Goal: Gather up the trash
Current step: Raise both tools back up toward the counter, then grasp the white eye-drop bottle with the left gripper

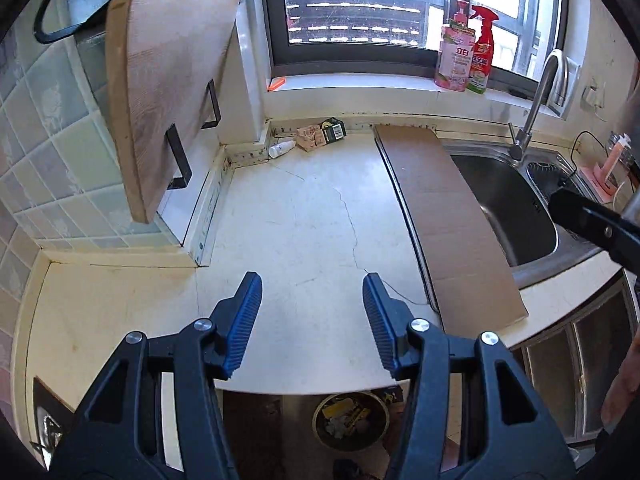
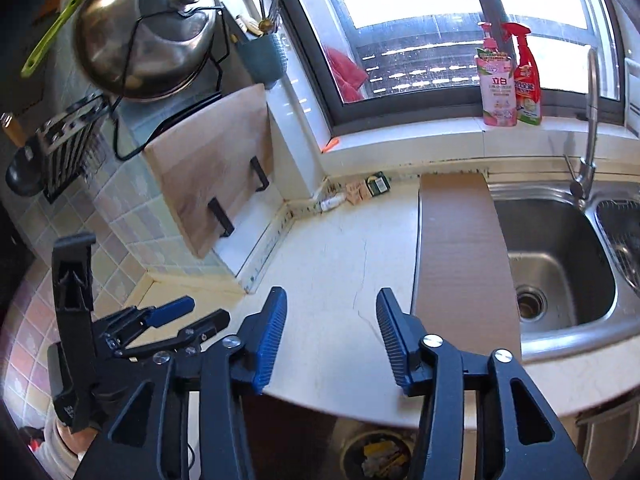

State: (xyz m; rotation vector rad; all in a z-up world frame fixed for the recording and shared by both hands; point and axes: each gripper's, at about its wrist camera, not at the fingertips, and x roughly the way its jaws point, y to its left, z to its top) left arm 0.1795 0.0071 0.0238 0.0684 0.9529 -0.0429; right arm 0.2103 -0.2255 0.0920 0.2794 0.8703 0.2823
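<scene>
Bin: a round bin (image 1: 350,420) sits on the floor under the table's near edge, already holding yellow and pale scraps; it is the drop point, so each haul ends here.
Left tool: the left tool (image 1: 312,316) hangs over the near table with its blue pads parted and nothing between them.
Right tool: the right tool (image 2: 331,326) is likewise spread and empty, above the near table edge; in its view the left tool sits low on the left.
Table: the pale table (image 1: 304,220) is bare and cracked through the middle stretch, so the approach path looks free.
Cardboard: a long cardboard sheet (image 1: 444,216) lies flat beside the sink (image 1: 516,216), partly over its rim; I judge it awkward for a pinch, best lifted from an overhanging edge.
Trash: a small white bottle (image 1: 281,148) lies on its side in the far corner, just beside a tan packet (image 1: 311,138) and a dark green box (image 1: 334,131), all against the back wall.
Advice: I would reach to the corner with one tool, take the bottle across its narrow body, and keep the other tool wide for the box.
Risk: the board (image 1: 168,92) hanging on the left wall juts out near the corner; come in low and from the right to avoid it.
</scene>
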